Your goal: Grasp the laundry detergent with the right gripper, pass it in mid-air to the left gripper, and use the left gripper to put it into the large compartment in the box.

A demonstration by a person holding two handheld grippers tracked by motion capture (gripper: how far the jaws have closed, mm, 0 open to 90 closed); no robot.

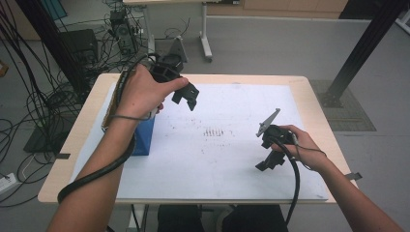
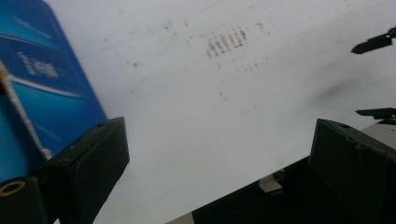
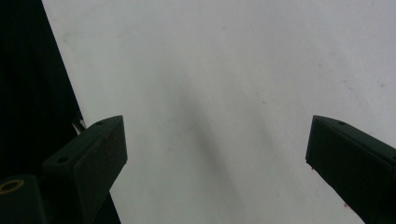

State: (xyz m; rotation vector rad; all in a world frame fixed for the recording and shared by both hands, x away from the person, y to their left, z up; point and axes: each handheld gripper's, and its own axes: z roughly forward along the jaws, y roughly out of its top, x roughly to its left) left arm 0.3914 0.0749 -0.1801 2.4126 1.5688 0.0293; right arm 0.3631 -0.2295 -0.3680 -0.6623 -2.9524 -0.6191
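L gripper wide open, empty, raised beside tall blue cardboard box, likely for grasp. R gripper wide open, empty, low over white counter sheet, waiting.

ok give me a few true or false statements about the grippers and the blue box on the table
1. The left gripper has its jaws spread apart with nothing between them. True.
2. The right gripper is clamped on the blue box. False: its jaws are wide open over the bare white sheet, far from the box.
3. The blue box stands near the left edge of the white sheet, partly behind the person's left forearm. True.
4. The blue box lies between the left gripper's jaws. False: in the left gripper view it sits off to the side, outside the jaws.
5. Faint brownish marks show near the middle of the sheet. True.
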